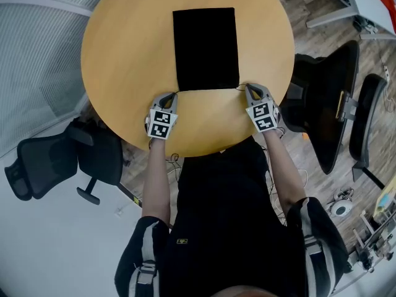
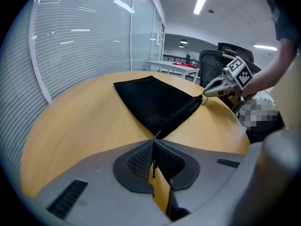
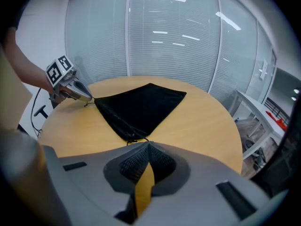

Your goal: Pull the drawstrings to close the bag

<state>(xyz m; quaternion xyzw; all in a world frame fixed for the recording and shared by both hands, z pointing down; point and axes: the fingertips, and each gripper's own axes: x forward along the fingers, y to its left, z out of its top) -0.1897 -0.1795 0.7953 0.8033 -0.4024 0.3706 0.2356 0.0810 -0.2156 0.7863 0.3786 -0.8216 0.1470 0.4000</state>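
Observation:
A flat black drawstring bag (image 1: 205,48) lies in the middle of the round wooden table (image 1: 124,48), its mouth edge toward me. My left gripper (image 1: 173,94) sits at the bag's near left corner, jaws together, and in the left gripper view a thin black drawstring (image 2: 153,166) runs between its pads. My right gripper (image 1: 249,86) is at the near right corner, also shut. In the right gripper view its tips meet right at the knotted drawstring (image 3: 131,138) that comes off the bag's corner (image 3: 127,133). Each gripper shows in the other's view, nose against the bag.
Black office chairs stand around the table: one at the left (image 1: 55,156) and two at the right (image 1: 328,104). A glass wall with blinds (image 3: 155,41) runs behind the table. The table's near edge (image 1: 204,153) is against my body.

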